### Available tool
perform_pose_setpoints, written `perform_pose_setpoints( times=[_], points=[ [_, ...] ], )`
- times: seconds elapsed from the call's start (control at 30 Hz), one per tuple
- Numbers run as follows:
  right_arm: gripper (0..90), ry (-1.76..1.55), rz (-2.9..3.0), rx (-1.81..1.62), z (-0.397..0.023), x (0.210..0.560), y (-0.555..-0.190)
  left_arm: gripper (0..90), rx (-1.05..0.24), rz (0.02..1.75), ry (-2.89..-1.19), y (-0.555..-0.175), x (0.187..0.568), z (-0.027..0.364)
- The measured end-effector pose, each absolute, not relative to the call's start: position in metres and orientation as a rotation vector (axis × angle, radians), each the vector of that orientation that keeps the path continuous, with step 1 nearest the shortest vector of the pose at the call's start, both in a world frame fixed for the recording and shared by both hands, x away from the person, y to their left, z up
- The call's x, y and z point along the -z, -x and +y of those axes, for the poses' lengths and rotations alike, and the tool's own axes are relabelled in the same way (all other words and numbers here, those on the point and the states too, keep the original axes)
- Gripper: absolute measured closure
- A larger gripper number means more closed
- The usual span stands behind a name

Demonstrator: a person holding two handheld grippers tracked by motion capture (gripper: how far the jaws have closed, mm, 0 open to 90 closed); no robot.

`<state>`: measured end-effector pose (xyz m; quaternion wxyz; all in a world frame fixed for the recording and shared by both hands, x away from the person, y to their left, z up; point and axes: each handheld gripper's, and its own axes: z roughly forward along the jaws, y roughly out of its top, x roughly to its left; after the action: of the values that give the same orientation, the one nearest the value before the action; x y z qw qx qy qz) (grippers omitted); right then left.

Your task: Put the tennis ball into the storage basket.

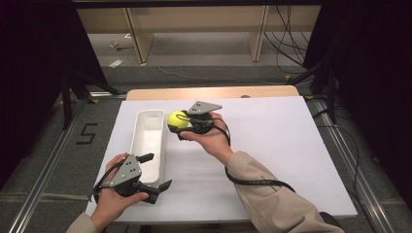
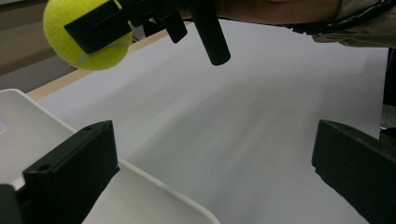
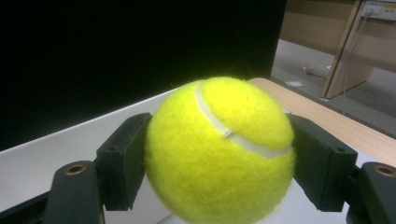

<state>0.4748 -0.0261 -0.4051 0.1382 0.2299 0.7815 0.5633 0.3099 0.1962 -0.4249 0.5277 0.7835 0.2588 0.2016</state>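
Note:
A yellow tennis ball (image 1: 177, 119) (image 3: 219, 149) is clamped between the jaws of my right gripper (image 1: 179, 121), held in the air just right of the white tray (image 1: 148, 141), near its far end. The left gripper view shows the same ball (image 2: 70, 42) at top left with a black jaw across it. My left gripper (image 1: 156, 171) (image 2: 210, 177) stands open at the tray's near right corner, one jaw over the tray's rim (image 2: 154, 186), the other over the white table. Nothing is between its jaws.
The white tabletop (image 1: 272, 145) stretches wide to the right. A wooden strip (image 1: 209, 92) runs along its far edge. Black cables (image 1: 252, 182) trail from my right gripper along the sleeve. Table legs and floor cables lie beyond.

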Motion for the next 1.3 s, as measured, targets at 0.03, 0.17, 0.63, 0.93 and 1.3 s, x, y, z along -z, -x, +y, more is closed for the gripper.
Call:
perform_pose_setpoints(
  times=[0.03,0.17,0.63,0.93,1.3],
  points=[
    [27.4,-0.666,2.261,-1.626,-0.026,0.405,-0.475,0.0,-0.482,0.619,-1.872,-0.310,0.425,0.196],
    [27.4,-0.667,2.262,-1.624,-0.024,0.405,-0.475,0.0,-0.482,0.618,-1.872,-0.310,0.425,0.196],
    [27.4,-0.660,2.264,-1.619,-0.019,0.404,-0.476,0.0,-0.481,0.618,-1.871,-0.310,0.425,0.196],
    [27.4,-0.654,2.263,-1.631,-0.016,0.403,-0.476,0.0,-0.481,0.618,-1.871,-0.310,0.425,0.196],
    [27.4,-0.644,2.267,-1.638,-0.011,0.402,-0.475,0.0,-0.481,0.619,-1.871,-0.310,0.425,0.196]
  ],
)
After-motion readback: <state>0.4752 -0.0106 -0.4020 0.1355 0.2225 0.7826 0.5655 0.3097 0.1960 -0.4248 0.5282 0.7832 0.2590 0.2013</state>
